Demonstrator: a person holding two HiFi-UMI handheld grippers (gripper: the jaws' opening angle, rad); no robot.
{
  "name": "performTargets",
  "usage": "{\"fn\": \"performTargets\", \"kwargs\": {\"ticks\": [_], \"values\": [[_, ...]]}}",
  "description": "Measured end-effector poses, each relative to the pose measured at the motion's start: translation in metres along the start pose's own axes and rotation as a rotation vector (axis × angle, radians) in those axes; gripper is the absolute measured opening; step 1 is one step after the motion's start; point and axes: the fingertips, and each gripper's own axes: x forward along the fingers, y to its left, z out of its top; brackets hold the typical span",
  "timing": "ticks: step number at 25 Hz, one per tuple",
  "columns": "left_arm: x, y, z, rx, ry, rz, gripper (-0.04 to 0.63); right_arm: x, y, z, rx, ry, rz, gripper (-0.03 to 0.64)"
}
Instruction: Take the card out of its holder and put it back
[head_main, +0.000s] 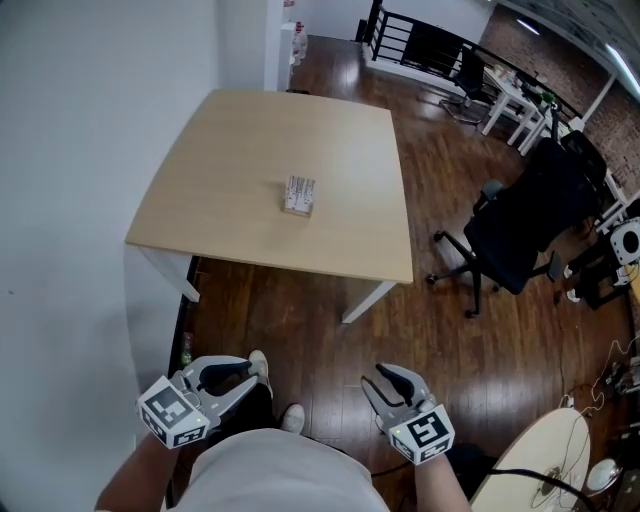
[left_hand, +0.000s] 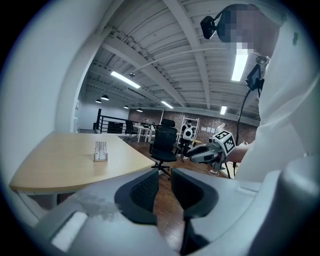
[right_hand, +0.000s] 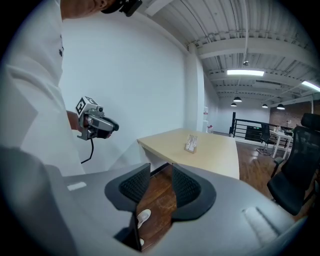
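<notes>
**Head view.** The card holder (head_main: 299, 195) sits near the middle of the pale wooden table (head_main: 240, 130), at about 12 o'clock from the person and well apart from both tools. It is too small here to tell the card from its holder. The left gripper (head_main: 250, 372) hangs at 7 o'clock in the frame and the right gripper (head_main: 380, 385) at 5 o'clock, both close to the body over the dark wooden floor (head_main: 440, 330). Neither carries anything.

**Left gripper view.** The jaws stand released, with a narrow gap and only floor between the pads. The holder (left_hand: 100, 151) stands upright on the table at about 10 o'clock. A black office chair (left_hand: 164, 142) is beyond the table edge.

**Right gripper view.** This claw is also released, its pads apart and nothing between them. The holder (right_hand: 190, 143) is at roughly 1 o'clock, upright, with pale sheets rising from its base.

**Handling.** The card is probably thin, light and easily bent, so a gentle pinch on its free upper edge seems best. The holder looks small and light and could slide or tip during the pull. Steadying its base with the other gripper looks wise.
</notes>
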Motion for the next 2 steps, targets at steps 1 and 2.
{"fn": "performTargets", "kwargs": {"ticks": [1, 2], "values": [[-0.0016, 0.0010, -0.0025, -0.001, -0.003, -0.001, 0.084, 0.0025, 0.0014, -0.0007, -0.005, 0.003, 0.003, 0.138], [-0.0031, 0.0020, -0.0051, -0.003, -0.006, -0.002, 0.084, 0.0049, 0.0028, -0.0016, -0.010, 0.006, 0.005, 0.138]]}}
